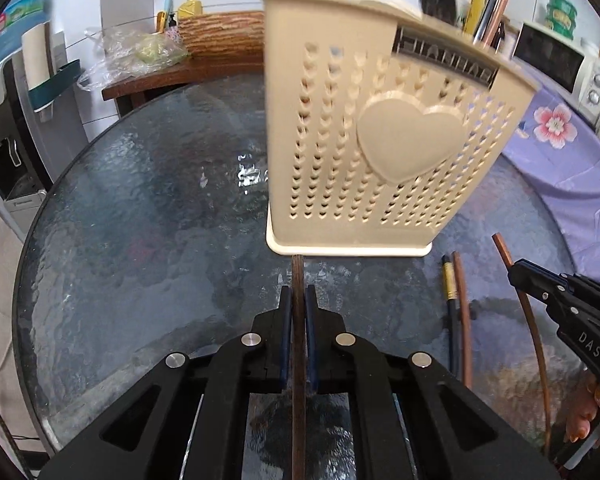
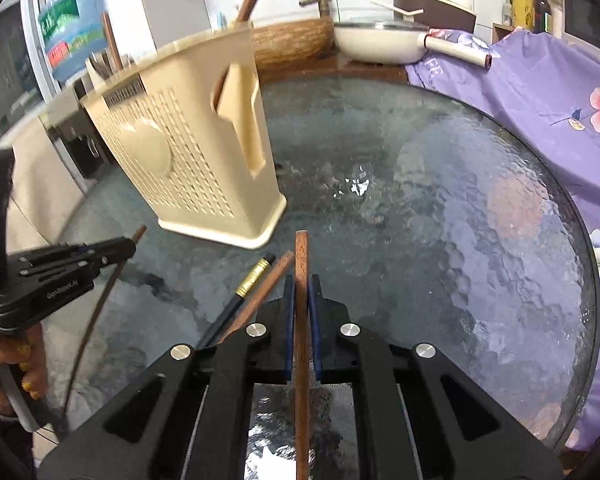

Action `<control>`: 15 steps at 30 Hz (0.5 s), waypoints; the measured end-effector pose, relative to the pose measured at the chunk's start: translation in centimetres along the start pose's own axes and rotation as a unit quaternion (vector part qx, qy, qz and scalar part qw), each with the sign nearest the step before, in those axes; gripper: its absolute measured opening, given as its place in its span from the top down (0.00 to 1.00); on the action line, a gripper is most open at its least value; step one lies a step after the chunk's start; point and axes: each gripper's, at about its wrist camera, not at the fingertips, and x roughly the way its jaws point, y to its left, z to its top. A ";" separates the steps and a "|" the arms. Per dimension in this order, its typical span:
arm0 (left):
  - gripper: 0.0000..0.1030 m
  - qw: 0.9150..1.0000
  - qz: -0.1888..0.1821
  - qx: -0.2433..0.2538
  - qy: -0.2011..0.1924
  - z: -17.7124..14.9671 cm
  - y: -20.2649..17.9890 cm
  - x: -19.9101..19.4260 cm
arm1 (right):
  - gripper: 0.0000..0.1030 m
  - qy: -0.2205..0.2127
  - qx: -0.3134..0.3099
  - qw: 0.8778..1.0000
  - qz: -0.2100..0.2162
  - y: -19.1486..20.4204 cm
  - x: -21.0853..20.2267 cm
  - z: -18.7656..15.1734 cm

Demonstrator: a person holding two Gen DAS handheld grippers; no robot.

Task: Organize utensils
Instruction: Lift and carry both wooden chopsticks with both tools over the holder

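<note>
On the round glass table (image 1: 140, 208) stands a cream plastic utensil holder (image 1: 380, 140), perforated with small heart-shaped holes and bearing a raised heart on its face; a few sticks already poke up out of its top. The left gripper (image 1: 299, 300) is closed down on a dark brown chopstick (image 1: 298, 360) – the stick runs straight between the blue pads and its far tip reaches toward the holder's base rim. The right gripper (image 2: 301, 292) is likewise clamped narrow on a reddish-brown chopstick (image 2: 301, 320), whose blunt end projects past the fingertips, pointing over the bare glass to the right of the holder. Between the two grippers, two more lie flat on the table – a black chopstick with a gold band (image 2: 236, 300) and a brown chopstick (image 2: 260, 296) touching it side by side. In each wrist view the other gripper shows at the edge, a hand (image 2: 4, 360) wrapped round its grip. A purple floral cloth (image 2: 540, 92) borders the table's far side.
</note>
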 end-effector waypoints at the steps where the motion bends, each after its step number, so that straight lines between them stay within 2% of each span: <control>1: 0.94 1.000 -0.003 -0.003 -0.007 0.1 0.1 -0.6 | 0.93 -0.005 0.009 1.000 0.011 -0.2 -0.6 0.1; 8: 0.94 0.998 -0.029 -0.007 -0.060 0.1 -0.9 -5.4 | 0.93 -0.055 0.038 0.994 0.086 -0.6 -5.0 1.2; 15: 0.94 0.993 -0.046 -0.002 -0.107 0.6 -1.6 -9.4 | 0.93 -0.099 0.017 0.988 0.117 0.6 -9.0 1.5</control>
